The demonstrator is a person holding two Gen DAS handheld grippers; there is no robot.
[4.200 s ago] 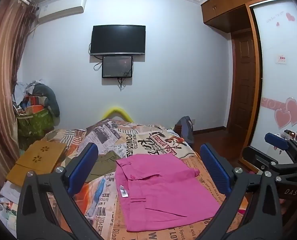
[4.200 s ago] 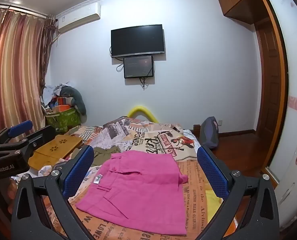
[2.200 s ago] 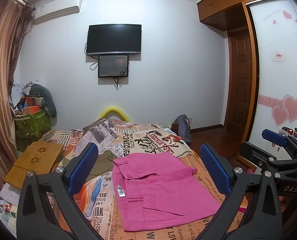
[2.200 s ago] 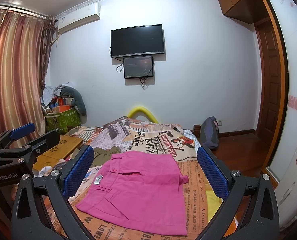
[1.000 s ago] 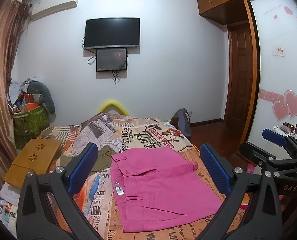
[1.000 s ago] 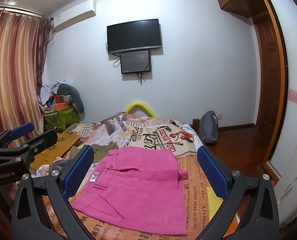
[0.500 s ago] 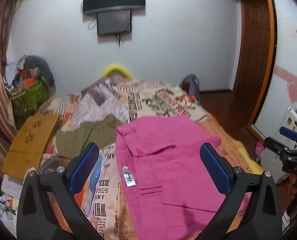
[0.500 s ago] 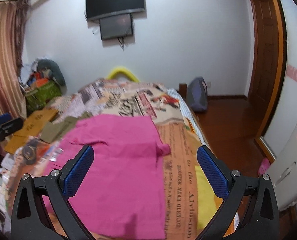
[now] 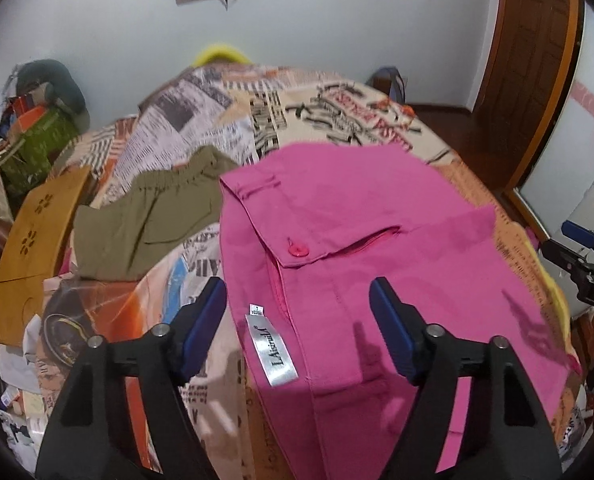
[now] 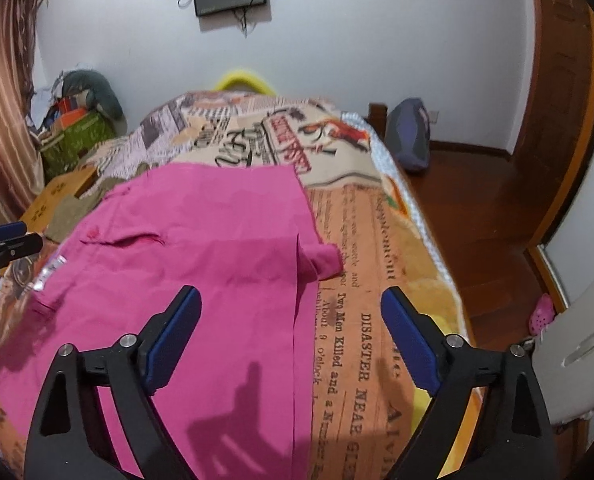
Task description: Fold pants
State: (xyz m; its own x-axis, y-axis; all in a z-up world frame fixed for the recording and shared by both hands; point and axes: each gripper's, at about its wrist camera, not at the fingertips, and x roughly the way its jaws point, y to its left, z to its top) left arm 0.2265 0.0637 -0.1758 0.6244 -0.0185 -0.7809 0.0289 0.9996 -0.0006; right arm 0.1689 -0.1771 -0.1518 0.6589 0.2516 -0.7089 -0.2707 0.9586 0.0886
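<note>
Pink pants (image 9: 377, 240) lie flat on the bed, waistband to the left with a pink button (image 9: 297, 249) and a silver label (image 9: 271, 350). My left gripper (image 9: 297, 312) hovers over the waistband edge near the label; its jaws are closing, with only air between them and the cloth below. In the right wrist view the pink pants (image 10: 201, 240) fill the left half. My right gripper (image 10: 289, 320) hangs above their right-hand edge, beside a small folded-out flap (image 10: 323, 258); its jaws are closing too, with nothing gripped.
The bed carries a newspaper-print cover (image 9: 225, 92). Olive shorts (image 9: 149, 212) lie left of the pink pants, beside a wooden board (image 9: 37, 240). A green box of clutter (image 10: 77, 136) stands by the curtain. A dark bag (image 10: 411, 136) sits on the wooden floor right of the bed.
Both grippers have dropped towards the bed and tilted downward, so the pink pants now loom large. Both pairs of jaws have narrowed from fully wide.
</note>
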